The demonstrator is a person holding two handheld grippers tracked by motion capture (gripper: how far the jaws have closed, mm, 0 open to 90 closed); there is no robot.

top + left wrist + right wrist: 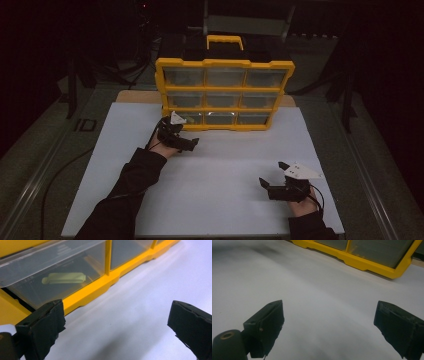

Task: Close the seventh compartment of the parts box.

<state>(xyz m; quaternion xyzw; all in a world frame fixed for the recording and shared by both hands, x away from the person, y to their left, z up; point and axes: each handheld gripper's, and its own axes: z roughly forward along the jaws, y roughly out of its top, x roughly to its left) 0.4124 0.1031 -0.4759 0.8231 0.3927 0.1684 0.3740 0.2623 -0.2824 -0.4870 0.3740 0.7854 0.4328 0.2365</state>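
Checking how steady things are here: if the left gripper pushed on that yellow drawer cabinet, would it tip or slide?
The cabinet stands upright and looks tall but shallow, so a push high up would probably tip it backward. A low push near the bottom-left drawer might slide it on the smooth white board. Its mostly empty-looking drawers suggest it is light.

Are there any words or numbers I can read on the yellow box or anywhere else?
"ID": pale marks on the dark floor strip left of the white table; it seems to read so, but dimly.
Yellow drawer organizer: no readable text.
Clear drawer: faint raised lines near the front, too blurred to read.
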